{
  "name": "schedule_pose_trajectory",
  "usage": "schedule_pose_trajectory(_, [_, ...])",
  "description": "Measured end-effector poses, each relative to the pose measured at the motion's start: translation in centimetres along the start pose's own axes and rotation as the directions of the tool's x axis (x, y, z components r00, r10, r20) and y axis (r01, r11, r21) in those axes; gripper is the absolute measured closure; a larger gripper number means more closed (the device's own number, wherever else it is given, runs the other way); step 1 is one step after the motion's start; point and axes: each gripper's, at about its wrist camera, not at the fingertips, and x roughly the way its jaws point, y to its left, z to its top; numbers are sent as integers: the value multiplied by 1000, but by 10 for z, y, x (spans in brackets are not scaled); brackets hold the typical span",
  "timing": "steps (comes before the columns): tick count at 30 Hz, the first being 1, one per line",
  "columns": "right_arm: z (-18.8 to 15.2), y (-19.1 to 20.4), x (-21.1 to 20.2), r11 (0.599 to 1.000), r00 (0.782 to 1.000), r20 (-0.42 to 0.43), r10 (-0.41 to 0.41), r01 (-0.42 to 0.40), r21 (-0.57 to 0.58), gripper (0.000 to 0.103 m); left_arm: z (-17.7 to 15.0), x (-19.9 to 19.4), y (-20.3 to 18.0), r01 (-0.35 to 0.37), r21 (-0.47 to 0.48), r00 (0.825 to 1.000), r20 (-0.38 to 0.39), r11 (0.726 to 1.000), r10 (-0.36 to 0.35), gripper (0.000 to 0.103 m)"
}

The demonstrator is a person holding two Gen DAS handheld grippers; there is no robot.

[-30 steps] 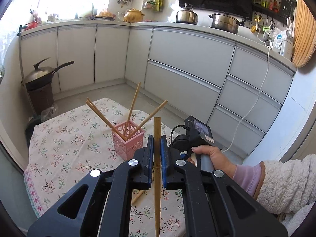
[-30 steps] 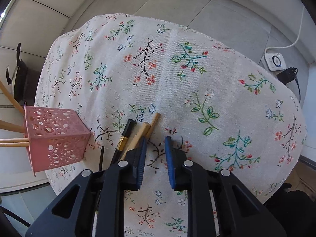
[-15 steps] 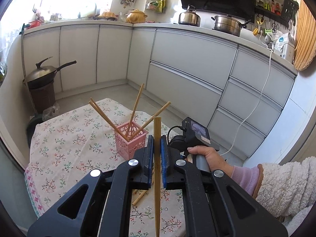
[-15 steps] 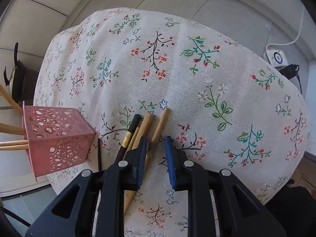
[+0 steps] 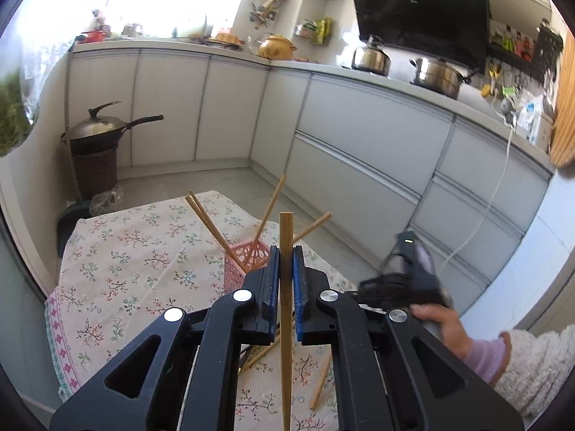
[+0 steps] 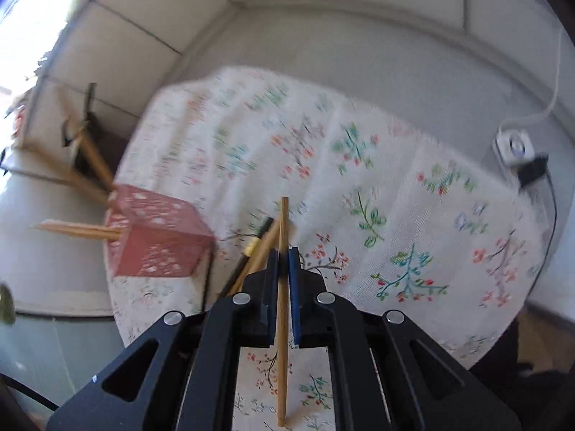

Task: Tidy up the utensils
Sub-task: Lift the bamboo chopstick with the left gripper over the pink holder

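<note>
My left gripper [image 5: 286, 262] is shut on a bamboo chopstick [image 5: 286, 237] that stands upright between its pads, above the table. Beyond it stands the pink perforated holder [image 5: 239, 262] with several chopsticks [image 5: 208, 221] leaning out. My right gripper [image 6: 283, 262] is shut on another bamboo chopstick [image 6: 283, 222], lifted off the floral tablecloth [image 6: 377, 186]. The pink holder [image 6: 158, 237] is to its left. More chopsticks [image 6: 264, 240], one black, lie on the cloth between the holder and the right gripper. Loose chopsticks [image 5: 321, 380] also lie below the left gripper.
The round table ends close on all sides. A wok on a stand [image 5: 97, 133] is on the floor at far left. Kitchen cabinets [image 5: 359, 143] run behind. A power strip and cable [image 6: 514, 147] lie on the floor at right.
My right gripper has closed on a bamboo chopstick from the pile and lifted it, tilting up and away from the cloth. My left gripper has risen slightly with its chopstick.
</note>
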Motion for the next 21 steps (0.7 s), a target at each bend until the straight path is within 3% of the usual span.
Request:
schedule_pose_trajectory(4, [-10, 17, -59, 982, 989, 126, 78, -54, -182, 97, 6, 0, -2, -23, -47, 998, 62, 999, 26, 97])
schedule_pose_trajectory(11, [-24, 39, -133, 923, 942, 256, 217, -113, -367, 97, 21, -7, -3, -61, -144, 982, 166, 988, 85, 97])
schedule_pose_trajectory(16, [-16, 55, -168, 903, 905, 294, 306, -179, -391, 97, 43, -14, -7, -124, -189, 954, 247, 974, 170, 97])
schedule_pose_trajectory(21, [3, 76, -191, 890, 873, 330, 360, -216, -401, 97, 65, -17, -10, -187, -211, 909, 334, 959, 251, 97])
